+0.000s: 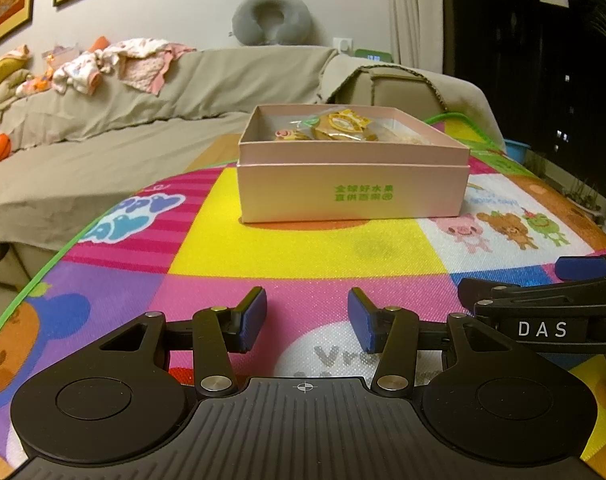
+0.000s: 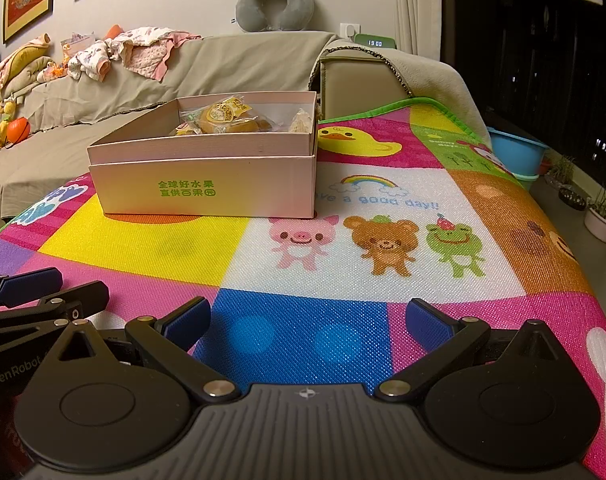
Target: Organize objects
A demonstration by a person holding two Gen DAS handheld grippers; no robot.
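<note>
- Your left gripper [image 1: 307, 318] sat low over the play mat [image 1: 303, 256], its blue-padded fingers [image 1: 253, 318] parted by a moderate gap with nothing between them.
- Your right gripper [image 2: 309, 326] was spread wider, empty as well, above a blue square of the mat [image 2: 307, 332].
- You held the two grippers just beside each other: the right one showed at the right edge of the left wrist view, and the left one at the left edge of the right wrist view.
- The pink cardboard box [image 1: 353, 184] stood on the mat ahead of both grippers and well apart from them, straight ahead of your left gripper and off to the left of your right one [image 2: 207, 184].
- The box was open at the top, with green printed characters on its near wall; its upper part sat nested inside a slightly wider lower part.
- Inside it lay wrapped snack packets [image 2: 223, 118], in clear wrap with yellow labels, gathered toward the back of the box; you could see their tops above the rim.
- To the right of the box, the mat carried a printed pig [image 2: 301, 240], bear [image 2: 387, 244] and frog [image 2: 455, 246].
- Behind the mat stood a sofa under a beige cover [image 2: 183, 72], with a heap of baby clothes [image 2: 135, 52] on its backrest and a grey neck pillow [image 2: 275, 4] above.
- A blue plastic basin [image 2: 517, 152] stood on the floor off the mat's far right edge.
</note>
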